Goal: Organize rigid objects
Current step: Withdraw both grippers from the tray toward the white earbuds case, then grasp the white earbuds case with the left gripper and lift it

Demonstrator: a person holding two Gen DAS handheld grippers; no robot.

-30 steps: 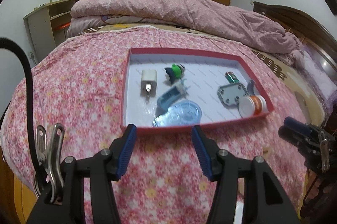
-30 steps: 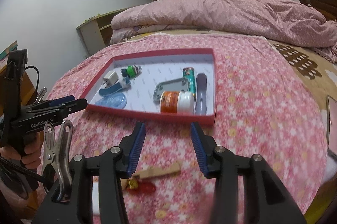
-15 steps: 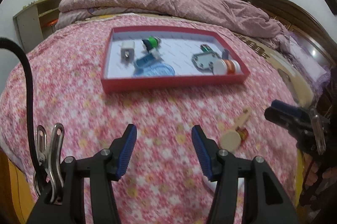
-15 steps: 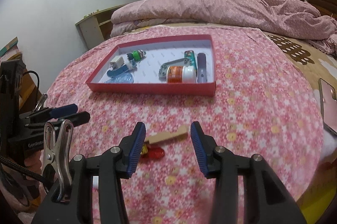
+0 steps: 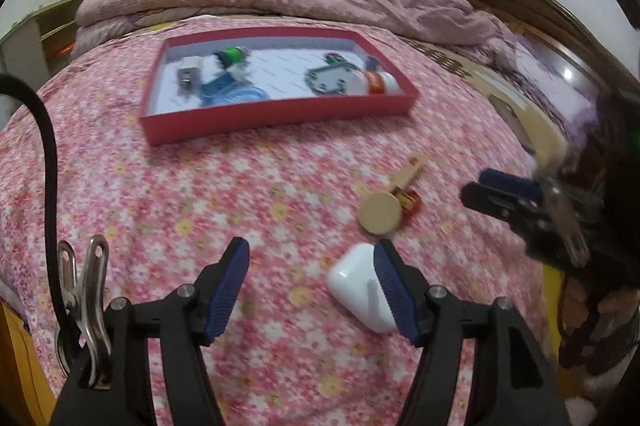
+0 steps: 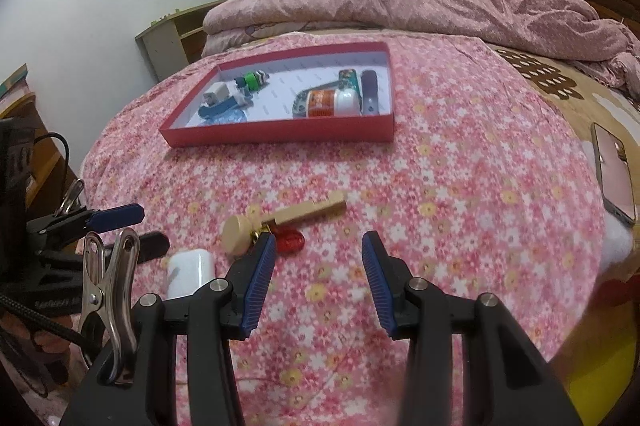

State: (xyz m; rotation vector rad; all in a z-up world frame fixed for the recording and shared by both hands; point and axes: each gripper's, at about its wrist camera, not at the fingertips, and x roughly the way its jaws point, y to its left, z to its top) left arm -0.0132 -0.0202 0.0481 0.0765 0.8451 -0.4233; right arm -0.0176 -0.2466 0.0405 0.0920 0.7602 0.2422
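Orange-labelled jar (image 6: 328, 102), print perhaps too blurred to read, lies in the red tray (image 6: 280, 135) upper centre; left gripper (image 5: 312, 282) opening, empty; right gripper (image 6: 319, 280) released.

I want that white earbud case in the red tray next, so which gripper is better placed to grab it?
Left. The left gripper is opening right over the white case, which lies against its right finger. The right gripper points at bare bedspread, nearer the wooden piece.
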